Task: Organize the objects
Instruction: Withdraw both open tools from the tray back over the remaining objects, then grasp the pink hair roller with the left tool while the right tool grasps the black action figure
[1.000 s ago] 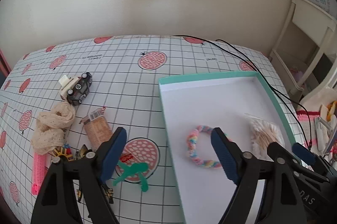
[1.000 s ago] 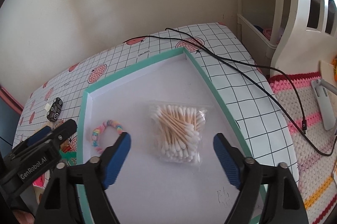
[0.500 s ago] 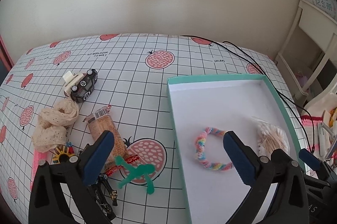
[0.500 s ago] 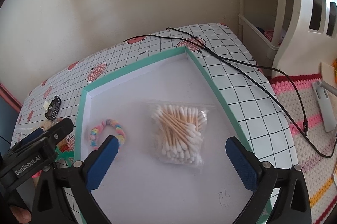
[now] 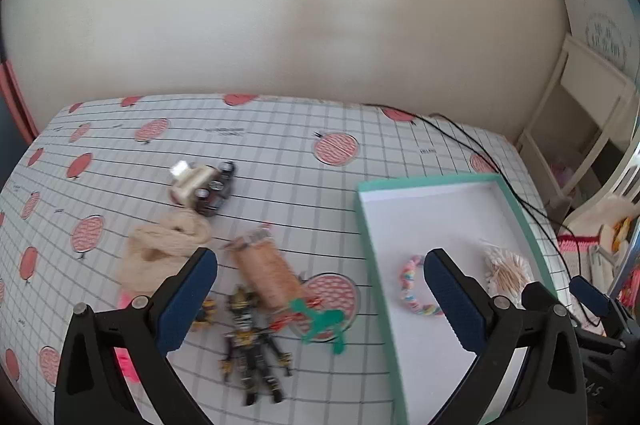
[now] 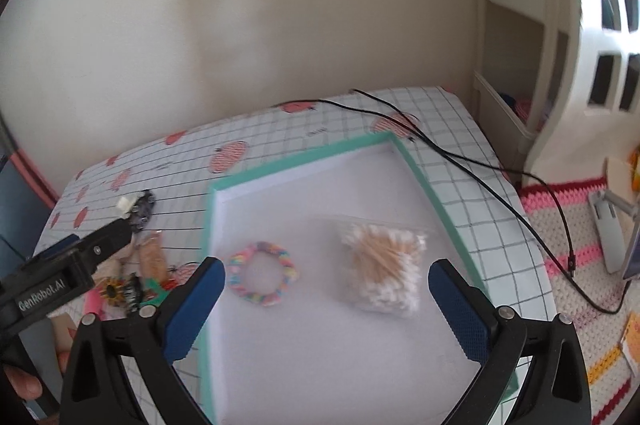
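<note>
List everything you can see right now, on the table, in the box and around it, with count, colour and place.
Box: one, teal rim, white inside, right part of the table.
Bracelet: one, pastel rainbow, inside the box, left side.
Cotton swab bag: one, clear, white tips, inside the box, right of the bracelet.
Toy car: one, black and cream, on the table left of the box.
Lace cloth: one, cream, in front of the car.
Snack packet: one, tan, right of the cloth.
Robot figure: one, black and gold, near edge.
Green figure: one, beside the box.
Pink item: one, partly hidden.
Cable: black, across the table's far right.
Left gripper: open, over the toys.
Right gripper: open, over the box.
</note>
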Tool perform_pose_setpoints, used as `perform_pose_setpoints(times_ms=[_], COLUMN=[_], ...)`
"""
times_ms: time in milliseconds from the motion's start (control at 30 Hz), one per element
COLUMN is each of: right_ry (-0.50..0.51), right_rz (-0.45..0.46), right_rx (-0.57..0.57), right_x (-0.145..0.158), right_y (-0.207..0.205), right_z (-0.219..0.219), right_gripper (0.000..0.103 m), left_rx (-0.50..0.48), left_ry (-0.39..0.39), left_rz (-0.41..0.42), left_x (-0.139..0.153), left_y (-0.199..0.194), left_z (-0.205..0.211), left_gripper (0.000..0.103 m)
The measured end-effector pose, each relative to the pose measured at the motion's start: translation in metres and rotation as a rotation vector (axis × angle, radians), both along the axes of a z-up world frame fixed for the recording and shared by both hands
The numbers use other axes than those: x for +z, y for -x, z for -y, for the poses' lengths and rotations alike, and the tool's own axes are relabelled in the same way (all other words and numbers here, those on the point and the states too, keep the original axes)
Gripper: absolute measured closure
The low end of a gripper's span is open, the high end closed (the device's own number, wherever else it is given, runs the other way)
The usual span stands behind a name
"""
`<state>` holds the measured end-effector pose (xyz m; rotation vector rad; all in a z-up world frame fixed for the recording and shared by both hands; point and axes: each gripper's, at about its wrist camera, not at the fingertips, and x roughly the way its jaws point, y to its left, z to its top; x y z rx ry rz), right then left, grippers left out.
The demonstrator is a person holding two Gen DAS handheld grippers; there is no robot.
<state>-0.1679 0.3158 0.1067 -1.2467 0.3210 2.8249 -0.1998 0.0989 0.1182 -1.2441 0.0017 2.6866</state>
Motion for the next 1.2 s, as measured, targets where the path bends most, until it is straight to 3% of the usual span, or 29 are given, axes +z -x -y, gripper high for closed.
perform_pose_setpoints(times_ms=[300,533,667,900,1200], right_ry=[-0.051,-0.04,-0.043,-0.06,-0.068], right_rz=[-0.036,-0.017,0.004,0.072,0.186], right_rx=[0.154,0.255,0.307,0.354,0.343], right_x=[0.016,0.01,0.006,-0.014,-0.048], right_y=[-0.004,-0.005,-0.005,0.002,0.014], right_z=[0.082,0.145,0.177,0.21,0.219], right_gripper=[0.0,0.0,0.0,0.0,0.0], left_rx=[0.075,0.192,0.23,0.282,0.269], left_ry=[-0.029,-0.095,-0.081,-0.109,-0.073], left_rz=[-0.018,0.023,0.034,0.091,0.189], left_x=[0.02,0.015,0.008,-0.011,-0.048], left_y=[-0.012,-0.02,-0.024,-0.021,-0.01], left_z=[0.076,0.141,0.164,0.186,0.179], left_gripper=[0.0,0.0,0.0,0.0,0.0])
